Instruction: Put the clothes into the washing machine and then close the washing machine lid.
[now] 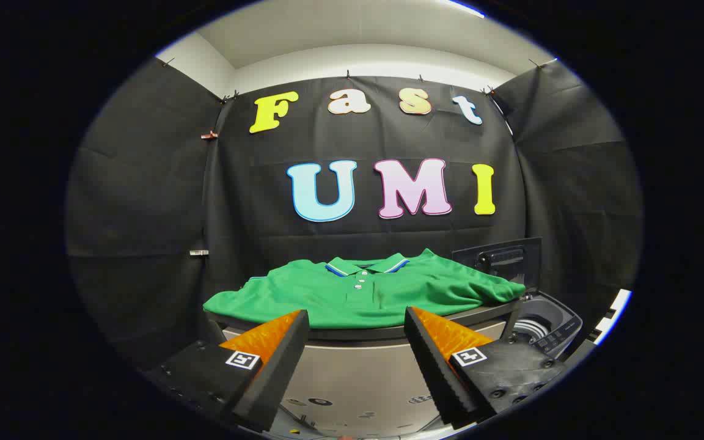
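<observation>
One green shirt (364,293) lies flat on the bench (352,333) — one washing machine (541,324) beside it, lid (502,260) up. The gripper (357,327) is spread wide, holding nothing.

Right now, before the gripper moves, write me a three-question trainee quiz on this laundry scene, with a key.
1. True or false: the gripper already holds the green polo shirt.
2. Multiple choice: where does the washing machine stand relative to the shirt? A) on its left B) on its right C) under it
3. Fill in: the washing machine lid is ____.

Key
1. False. The jaws stand open and apart, short of the shirt, which lies flat on a raised surface beyond them.
2. B. Its tub opening shows just past the shirt's right sleeve.
3. Open, standing up behind the tub.
</observation>
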Action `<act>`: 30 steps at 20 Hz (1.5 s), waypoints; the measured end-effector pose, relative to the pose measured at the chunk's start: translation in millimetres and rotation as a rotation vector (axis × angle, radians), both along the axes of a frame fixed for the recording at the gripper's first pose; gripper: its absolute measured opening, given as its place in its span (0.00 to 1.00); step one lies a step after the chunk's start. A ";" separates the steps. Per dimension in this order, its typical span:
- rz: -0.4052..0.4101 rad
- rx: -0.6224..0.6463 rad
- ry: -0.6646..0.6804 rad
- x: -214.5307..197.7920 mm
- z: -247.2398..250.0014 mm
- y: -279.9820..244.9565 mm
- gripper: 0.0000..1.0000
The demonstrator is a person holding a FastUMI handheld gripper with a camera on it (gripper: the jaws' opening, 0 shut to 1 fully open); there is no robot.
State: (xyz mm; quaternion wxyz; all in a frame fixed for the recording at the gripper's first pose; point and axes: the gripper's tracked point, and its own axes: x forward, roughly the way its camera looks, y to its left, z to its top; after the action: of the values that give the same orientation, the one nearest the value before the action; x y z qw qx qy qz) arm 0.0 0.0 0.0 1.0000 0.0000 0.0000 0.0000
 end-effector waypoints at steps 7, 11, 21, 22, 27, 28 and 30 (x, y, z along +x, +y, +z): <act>-0.005 0.007 0.008 0.0 1.0 -1.2 0.98; -0.009 0.014 0.012 1.7 0.5 -2.0 0.98; -0.016 0.001 0.034 3.2 -2.3 -3.1 0.98; -0.018 -0.005 0.032 4.1 -0.9 -2.7 0.98; 0.001 -0.018 0.040 19.0 14.6 4.8 0.98; 0.006 -0.015 0.043 23.6 20.0 7.2 0.98; -0.004 -0.009 0.033 35.5 37.7 6.0 0.98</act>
State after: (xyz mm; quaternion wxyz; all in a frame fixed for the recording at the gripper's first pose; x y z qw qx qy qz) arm 35.5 6.0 37.7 0.9999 -0.0046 0.0163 -0.0020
